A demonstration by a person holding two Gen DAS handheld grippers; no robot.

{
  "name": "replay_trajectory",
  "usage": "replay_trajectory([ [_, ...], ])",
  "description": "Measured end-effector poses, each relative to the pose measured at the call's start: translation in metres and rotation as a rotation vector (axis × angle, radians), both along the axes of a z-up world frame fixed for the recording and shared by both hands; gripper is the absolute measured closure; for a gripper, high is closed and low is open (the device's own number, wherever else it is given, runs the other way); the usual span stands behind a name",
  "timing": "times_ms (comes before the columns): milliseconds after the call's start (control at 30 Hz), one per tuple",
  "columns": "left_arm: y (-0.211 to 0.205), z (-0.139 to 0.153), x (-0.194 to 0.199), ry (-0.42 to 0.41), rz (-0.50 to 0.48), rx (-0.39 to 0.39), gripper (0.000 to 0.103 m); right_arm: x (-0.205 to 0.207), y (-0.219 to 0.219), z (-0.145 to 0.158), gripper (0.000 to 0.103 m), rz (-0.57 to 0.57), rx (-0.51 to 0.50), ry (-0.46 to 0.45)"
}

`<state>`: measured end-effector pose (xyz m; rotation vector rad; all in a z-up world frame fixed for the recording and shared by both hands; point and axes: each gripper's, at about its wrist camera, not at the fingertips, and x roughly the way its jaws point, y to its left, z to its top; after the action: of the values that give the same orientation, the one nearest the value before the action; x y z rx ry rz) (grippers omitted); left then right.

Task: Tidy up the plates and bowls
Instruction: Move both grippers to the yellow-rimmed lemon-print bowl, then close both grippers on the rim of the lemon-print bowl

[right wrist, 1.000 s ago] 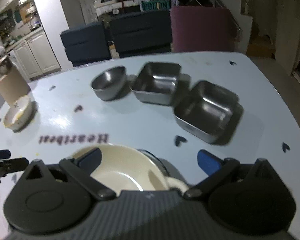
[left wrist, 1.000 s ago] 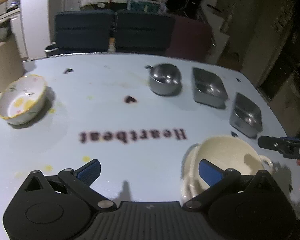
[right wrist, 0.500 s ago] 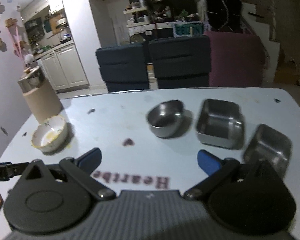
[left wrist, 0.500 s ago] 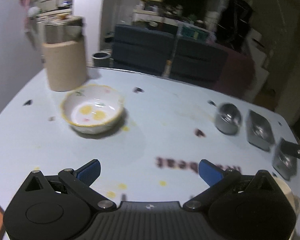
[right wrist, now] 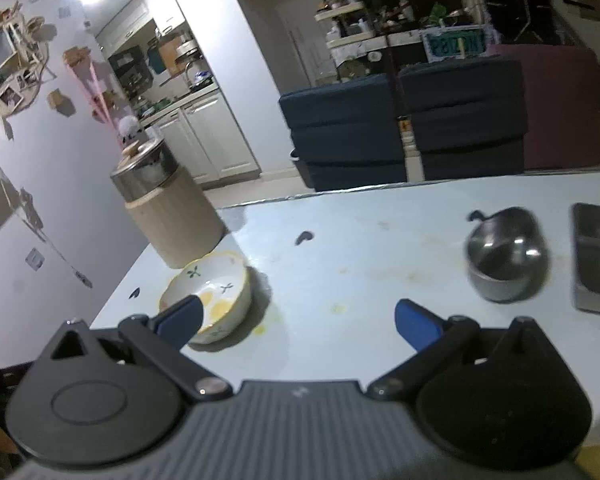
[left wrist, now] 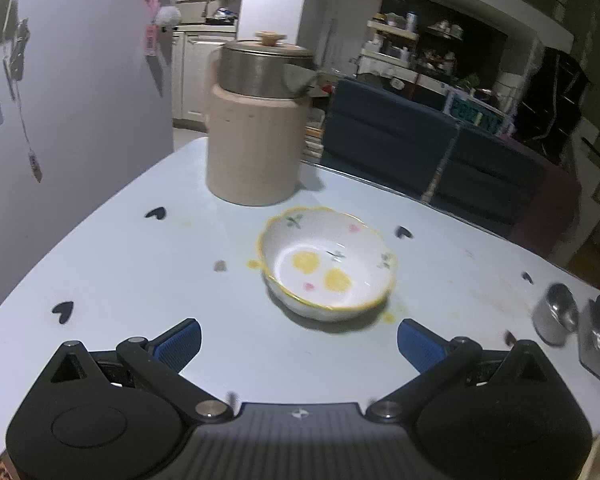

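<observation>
A white floral bowl (left wrist: 327,262) with a yellow scalloped rim sits on the pale blue table, straight ahead of my left gripper (left wrist: 299,342), which is open and empty just short of it. In the right wrist view the same bowl (right wrist: 212,292) lies at the left, partly behind the left finger of my right gripper (right wrist: 298,320), also open and empty. A round steel bowl (right wrist: 506,260) and a square steel tray (right wrist: 598,264) stand to the right. The steel bowl (left wrist: 554,314) shows at the left view's right edge.
A tall beige canister (left wrist: 256,128) with a metal lid stands behind the floral bowl near the table's far left edge. Dark blue chairs (right wrist: 404,120) sit beyond the table's far side. Yellow stains and small black heart marks dot the table (left wrist: 120,264).
Both grippers have swung left, away from the cream bowl and the steel trays. The floral bowl and canister now fill the left view, much closer. Both grippers stayed open.
</observation>
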<state>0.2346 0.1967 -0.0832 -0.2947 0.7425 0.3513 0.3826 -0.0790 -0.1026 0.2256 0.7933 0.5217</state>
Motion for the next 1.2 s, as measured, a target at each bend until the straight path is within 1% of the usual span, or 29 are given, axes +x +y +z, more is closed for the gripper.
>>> replay_trajectory([
  [133, 0.018, -0.006, 0.010, -0.014, 0.023, -0.006, 0.000, 0.013, 0.025, -0.012, 0.000, 0.023, -0.013, 0.027],
  [200, 0.027, -0.010, 0.015, -0.027, 0.030, -0.025, 0.000, 0.019, 0.037, -0.018, 0.000, 0.033, -0.028, 0.030],
  [267, 0.033, -0.015, 0.022, -0.031, 0.028, -0.038, 0.000, 0.023, 0.051, -0.024, 0.000, 0.038, -0.037, 0.017],
  [367, 0.037, -0.022, 0.031, -0.023, 0.027, -0.021, 0.000, 0.031, 0.069, -0.031, 0.000, 0.064, -0.072, 0.004],
  [467, 0.044, -0.032, 0.039, -0.012, 0.036, -0.025, 0.002, 0.041, 0.087, -0.039, 0.001, 0.071, -0.106, 0.021],
  [533, 0.050, -0.039, 0.043, -0.011, 0.034, -0.056, 0.008, 0.050, 0.099, -0.043, 0.002, 0.071, -0.131, 0.047],
  [667, 0.056, -0.049, 0.054, 0.001, 0.021, -0.081, 0.024, 0.065, 0.117, -0.051, 0.017, 0.069, -0.132, 0.068],
  [700, 0.057, -0.050, 0.057, -0.003, 0.017, -0.083, 0.028, 0.069, 0.122, -0.053, 0.019, 0.067, -0.126, 0.077],
  [733, 0.058, -0.051, 0.059, -0.008, 0.014, -0.085, 0.030, 0.072, 0.124, -0.053, 0.023, 0.069, -0.116, 0.085],
  [767, 0.059, -0.052, 0.063, -0.013, 0.009, -0.092, 0.034, 0.076, 0.129, -0.056, 0.028, 0.077, -0.105, 0.096],
  [800, 0.060, -0.052, 0.066, -0.021, -0.002, -0.101, 0.038, 0.079, 0.133, -0.059, 0.031, 0.083, -0.097, 0.106],
  [867, 0.060, -0.054, 0.074, -0.015, -0.017, -0.093, 0.044, 0.085, 0.141, -0.066, 0.047, 0.085, -0.100, 0.120],
  [900, 0.059, -0.055, 0.077, -0.009, -0.023, -0.087, 0.048, 0.087, 0.146, -0.068, 0.050, 0.084, -0.104, 0.126],
  [933, 0.060, -0.058, 0.081, -0.003, -0.028, -0.087, 0.050, 0.089, 0.149, -0.070, 0.053, 0.081, -0.108, 0.132],
  [1000, 0.062, -0.061, 0.088, 0.011, -0.026, -0.096, 0.057, 0.093, 0.155, -0.074, 0.055, 0.078, -0.103, 0.140],
  [1033, 0.063, -0.064, 0.090, 0.016, -0.023, -0.101, 0.058, 0.095, 0.159, -0.076, 0.057, 0.079, -0.103, 0.144],
  [1100, 0.066, -0.067, 0.095, 0.023, -0.015, -0.107, 0.066, 0.097, 0.165, -0.081, 0.062, 0.081, -0.108, 0.146],
  [1133, 0.068, -0.068, 0.097, 0.027, -0.011, -0.109, 0.068, 0.098, 0.166, -0.082, 0.071, 0.080, -0.110, 0.144],
  [1167, 0.069, -0.069, 0.098, 0.031, -0.009, -0.109, 0.075, 0.099, 0.168, -0.085, 0.083, 0.074, -0.117, 0.143],
  [1200, 0.072, -0.070, 0.100, 0.035, -0.010, -0.108, 0.081, 0.100, 0.170, -0.087, 0.086, 0.065, -0.125, 0.146],
])
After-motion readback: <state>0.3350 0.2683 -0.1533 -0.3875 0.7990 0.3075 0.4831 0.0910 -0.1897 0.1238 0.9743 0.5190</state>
